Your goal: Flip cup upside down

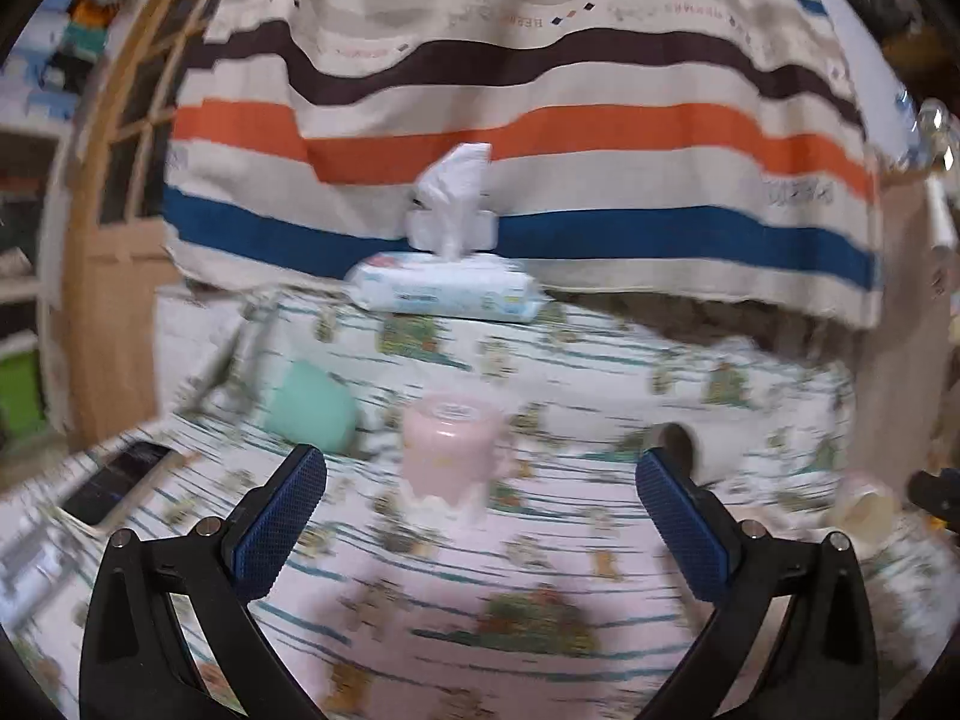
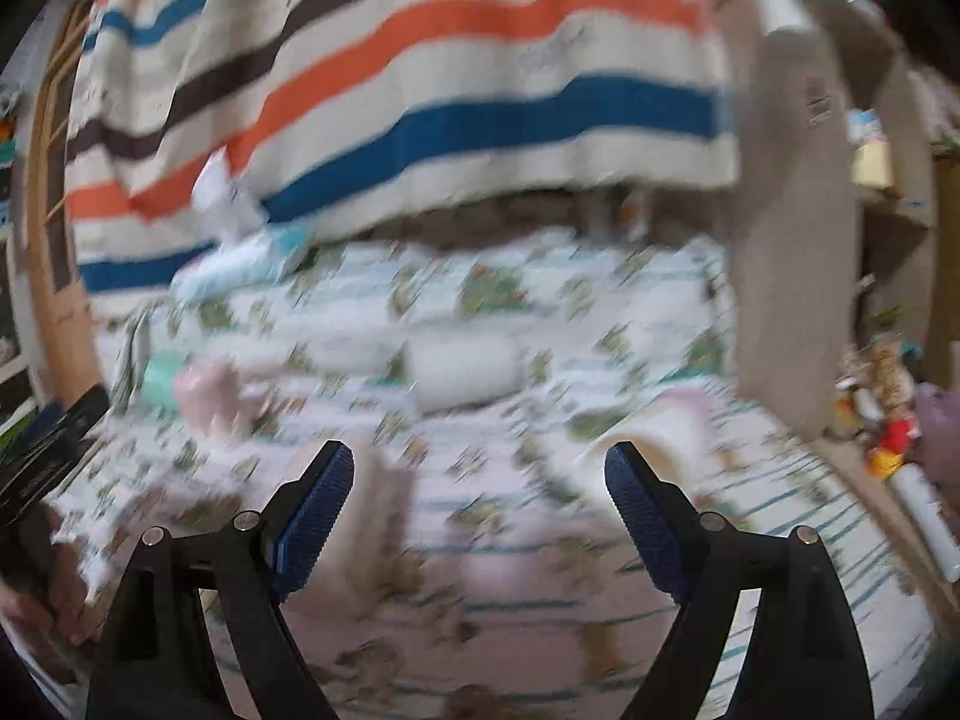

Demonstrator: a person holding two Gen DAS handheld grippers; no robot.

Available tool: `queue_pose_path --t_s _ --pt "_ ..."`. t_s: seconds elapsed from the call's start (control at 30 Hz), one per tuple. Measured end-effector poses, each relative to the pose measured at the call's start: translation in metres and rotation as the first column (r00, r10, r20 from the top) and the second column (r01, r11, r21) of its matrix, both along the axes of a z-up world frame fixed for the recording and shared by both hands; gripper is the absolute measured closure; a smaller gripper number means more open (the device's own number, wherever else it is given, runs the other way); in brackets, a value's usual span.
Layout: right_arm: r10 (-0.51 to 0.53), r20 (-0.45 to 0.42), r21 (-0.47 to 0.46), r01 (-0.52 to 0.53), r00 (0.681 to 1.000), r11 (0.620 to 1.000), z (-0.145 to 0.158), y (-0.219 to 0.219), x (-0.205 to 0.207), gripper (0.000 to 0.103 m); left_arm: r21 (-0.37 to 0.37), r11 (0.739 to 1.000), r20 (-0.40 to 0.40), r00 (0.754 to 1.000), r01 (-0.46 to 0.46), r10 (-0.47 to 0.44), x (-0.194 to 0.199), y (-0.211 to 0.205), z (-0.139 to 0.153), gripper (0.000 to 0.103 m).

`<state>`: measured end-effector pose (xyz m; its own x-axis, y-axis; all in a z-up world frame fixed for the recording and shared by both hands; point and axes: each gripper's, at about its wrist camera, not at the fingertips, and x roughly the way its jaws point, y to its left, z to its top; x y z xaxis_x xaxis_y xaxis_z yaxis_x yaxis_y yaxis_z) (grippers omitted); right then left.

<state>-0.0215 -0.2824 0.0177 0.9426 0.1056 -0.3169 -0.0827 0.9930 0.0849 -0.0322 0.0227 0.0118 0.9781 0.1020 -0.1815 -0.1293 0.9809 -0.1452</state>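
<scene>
Pink cup [image 1: 449,449] seen base-up on the patterned cloth [image 1: 540,570]

Left gripper [image 1: 480,474] and right gripper [image 2: 478,474] are held apart, empty; the cup is set toward the cloth's left edge, beside a mint cup [image 1: 312,405].

A table [image 1: 600,360] covered by a patterned cloth is seen. A wipes pack [image 1: 447,288] lies at its far edge, a phone [image 1: 123,480] at the left edge. A mint cup [image 1: 312,405] and a pink cup [image 1: 447,450] stand mid-table, close together.

A pale pink cup [image 1: 447,450] and mint-green cup [image 1: 315,405] sat on a white, teal-lined printed bedsheet [image 1: 600,372] beneath a blanket [image 1: 540,90] striped orange, blue and brown.
</scene>
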Motion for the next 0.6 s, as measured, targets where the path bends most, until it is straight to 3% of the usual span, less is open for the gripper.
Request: queue_pose_path --t_s 0.13,0.2,0.3,0.4,0.47,0.6 --pt "-0.038 0.088 -0.039 0.041 0.995 0.998 0.013 -0.017 -0.011 0.016 0.092 0.995 -0.057 0.998 -0.032 0.037 -0.001 -0.026 0.012 0.0" --pt "-0.032 0.134 -0.048 0.038 0.99 0.998 0.019 -0.023 -0.016 0.016 0.116 0.992 -0.139 0.988 -0.053 0.069 0.004 -0.038 0.016 0.0" --pt "0.001 0.224 -0.054 0.011 0.975 0.998 0.024 -0.027 -0.027 0.016 0.019 1.0 -0.224 0.975 0.021 -0.016 0.009 -0.048 0.013 0.0" --pt "0.021 0.293 -0.068 -0.001 0.956 0.998 0.025 -0.028 -0.031 0.016 0.009 0.999 -0.288 0.957 0.042 -0.037 0.017 -0.067 0.005 0.0" --pt "0.016 0.292 -0.081 0.008 0.956 0.997 0.022 -0.03 -0.027 0.013 0.011 0.999 -0.329 0.943 0.05 -0.044 0.021 -0.082 -0.002 0.0" --pt "0.007 0.245 -0.081 0.013 0.969 0.997 0.011 -0.038 -0.011 0.012 -0.059 0.992 -0.405 0.906 0.109 -0.123 0.026 -0.104 -0.02 0.0"
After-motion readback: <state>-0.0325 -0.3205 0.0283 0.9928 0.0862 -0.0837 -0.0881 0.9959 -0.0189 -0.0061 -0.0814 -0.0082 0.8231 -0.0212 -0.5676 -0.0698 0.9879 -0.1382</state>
